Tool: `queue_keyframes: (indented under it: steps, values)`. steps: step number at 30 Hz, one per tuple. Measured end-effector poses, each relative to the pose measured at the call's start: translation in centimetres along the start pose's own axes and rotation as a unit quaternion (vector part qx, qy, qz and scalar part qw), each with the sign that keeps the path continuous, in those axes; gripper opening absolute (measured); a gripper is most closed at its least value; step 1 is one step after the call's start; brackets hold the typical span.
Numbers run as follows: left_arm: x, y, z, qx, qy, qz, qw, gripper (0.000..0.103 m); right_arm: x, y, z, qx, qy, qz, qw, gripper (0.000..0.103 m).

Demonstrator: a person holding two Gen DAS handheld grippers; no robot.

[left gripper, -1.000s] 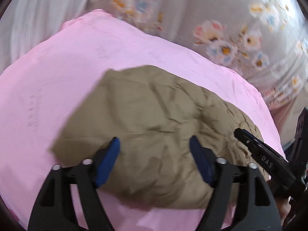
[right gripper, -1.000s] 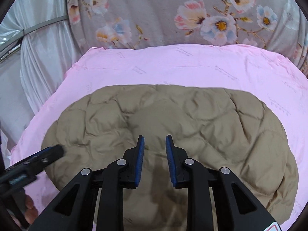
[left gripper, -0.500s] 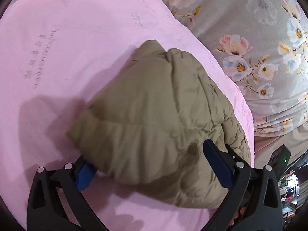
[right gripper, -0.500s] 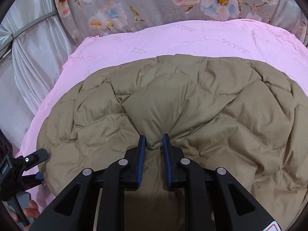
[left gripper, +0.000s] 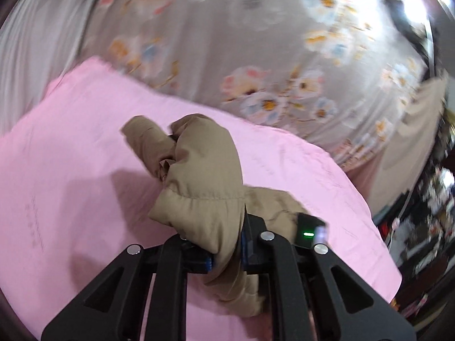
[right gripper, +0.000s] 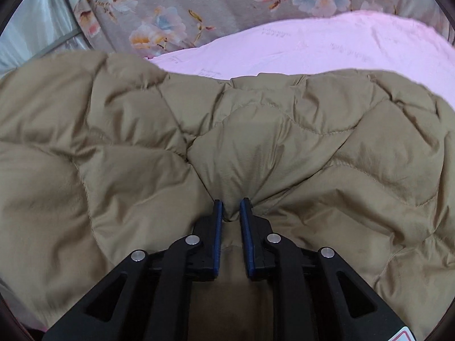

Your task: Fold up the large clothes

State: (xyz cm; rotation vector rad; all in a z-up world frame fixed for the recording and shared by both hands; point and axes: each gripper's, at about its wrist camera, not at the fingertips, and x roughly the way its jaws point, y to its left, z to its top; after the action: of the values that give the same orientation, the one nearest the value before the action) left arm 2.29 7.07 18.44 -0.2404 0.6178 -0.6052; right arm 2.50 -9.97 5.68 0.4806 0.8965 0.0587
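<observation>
A tan quilted puffer jacket (right gripper: 284, 147) lies spread on a pink sheet (right gripper: 341, 48). My right gripper (right gripper: 231, 207) is shut on a pinched fold near the jacket's near edge. In the left wrist view an end of the jacket (left gripper: 204, 176) stands bunched up above the pink sheet (left gripper: 71, 170). My left gripper (left gripper: 226, 253) has this padded cloth between its blue pads; its jaws are closing and squeeze the cloth. A black part of the other gripper with a green light (left gripper: 308, 233) shows just right of it.
Grey flowered fabric (left gripper: 256, 42) rises behind the pink sheet, seen also as the flowered fabric (right gripper: 199, 0) in the right wrist view. A pale curtain (right gripper: 34, 28) hangs at the far left. Dark clutter (left gripper: 426, 227) stands off the sheet's right edge.
The left jaws went from wide open around the jacket's end to pinched on it, and that end has lifted off the sheet. The right gripper keeps its pinch; the jacket's left side has risen.
</observation>
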Motion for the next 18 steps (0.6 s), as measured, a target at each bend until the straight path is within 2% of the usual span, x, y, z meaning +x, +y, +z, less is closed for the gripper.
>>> queue_keyframes:
  steps: [4,6,7,9,11,13,16,18]
  values:
    - [0.9,-5.2,0.5,0.071,-0.009,-0.011,0.9974,0.012,1.7,2.0,-0.1,0.007,0.028,0.076,0.997,0.015]
    - [3.0,-5.8,0.3,0.076,0.007,0.004,0.9971,0.012,2.9,1.4,-0.2,0.018,0.046,0.088,0.995,0.013]
    - [4.0,-5.4,0.2,0.069,0.018,0.007,0.9974,0.012,2.5,0.8,-0.4,0.033,0.052,0.094,0.994,0.008]
    - [4.2,-4.6,0.2,0.053,0.030,0.002,0.9981,0.011,-0.2,-0.3,-1.1,0.045,0.042,0.118,0.991,0.007]
    - [3.4,-4.2,0.5,0.057,0.023,0.010,0.9981,0.011,-4.1,-1.0,-2.2,0.017,0.022,0.113,0.993,0.007]
    - [2.7,-4.1,0.8,0.062,0.017,0.019,0.9977,0.011,-6.5,-1.9,-3.5,0.004,0.026,0.096,0.995,0.007]
    - [2.6,-4.4,0.9,0.058,0.021,0.017,0.9980,0.011,-6.1,-2.5,-6.2,0.005,0.069,0.093,0.993,0.007]
    - [3.2,-5.7,0.7,0.065,0.030,0.011,0.9974,0.011,-5.0,-2.2,-7.1,-0.004,0.070,0.076,0.995,0.007]
